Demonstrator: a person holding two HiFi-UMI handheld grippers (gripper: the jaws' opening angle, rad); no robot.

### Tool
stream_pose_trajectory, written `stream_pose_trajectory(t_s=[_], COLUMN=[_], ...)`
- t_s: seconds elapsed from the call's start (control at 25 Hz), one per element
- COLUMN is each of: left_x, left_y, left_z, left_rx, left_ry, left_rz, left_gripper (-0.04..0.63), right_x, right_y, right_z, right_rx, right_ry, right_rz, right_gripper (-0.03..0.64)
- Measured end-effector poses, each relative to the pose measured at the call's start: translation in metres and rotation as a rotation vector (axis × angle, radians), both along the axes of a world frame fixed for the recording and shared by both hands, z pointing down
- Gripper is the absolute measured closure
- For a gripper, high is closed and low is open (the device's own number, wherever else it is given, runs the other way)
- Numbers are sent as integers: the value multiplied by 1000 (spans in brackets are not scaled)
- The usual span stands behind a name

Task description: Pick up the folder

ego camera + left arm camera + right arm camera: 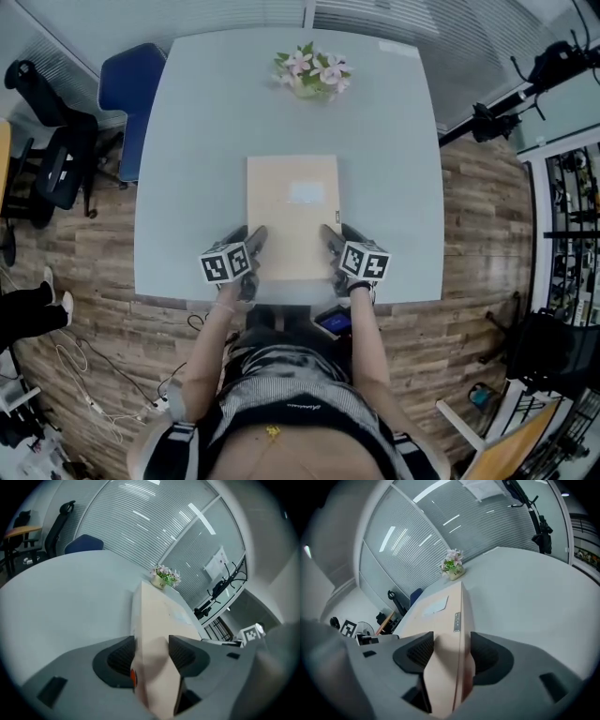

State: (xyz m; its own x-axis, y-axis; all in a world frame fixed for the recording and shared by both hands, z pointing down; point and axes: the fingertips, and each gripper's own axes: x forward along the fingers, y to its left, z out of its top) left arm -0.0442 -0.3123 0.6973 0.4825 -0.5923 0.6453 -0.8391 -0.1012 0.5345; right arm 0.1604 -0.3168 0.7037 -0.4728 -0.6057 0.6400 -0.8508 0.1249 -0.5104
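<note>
Pale table (187, 187): folder (292, 211) near front edge, flowers (314, 73) far; left claw (247, 234), right claw (339, 232) wide astride near corners.

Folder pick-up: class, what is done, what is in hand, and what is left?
Done: the left gripper and right gripper sit at the folder's near corners. In hand: their open fingers straddle its side edges, apparently not clamped yet. Left: close, then lift; the folder lies flat on the table.
</note>
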Motion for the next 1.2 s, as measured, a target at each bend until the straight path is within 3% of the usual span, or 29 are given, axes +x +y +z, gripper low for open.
stream_pose_trajectory(t_s=[0.12,0.4,0.6,1.2], left_x=[0,11,12,26], left_y=[-1,2,-4,11], left_z=[-7,-33,-86,-244], left_rx=[17,78,190,527], left_ry=[-75,-53,-90,-65], left_rz=[4,11,-6,-34], left_gripper=[380,387,387,387], right_x=[1,6,12,25], right_y=[0,4,4,25], right_z=[-3,-32,-80,-248], right_rx=[18,72,171,510], right_ry=[34,50,68,169], right_rz=[8,42,64,107], right_gripper=[393,396,396,399])
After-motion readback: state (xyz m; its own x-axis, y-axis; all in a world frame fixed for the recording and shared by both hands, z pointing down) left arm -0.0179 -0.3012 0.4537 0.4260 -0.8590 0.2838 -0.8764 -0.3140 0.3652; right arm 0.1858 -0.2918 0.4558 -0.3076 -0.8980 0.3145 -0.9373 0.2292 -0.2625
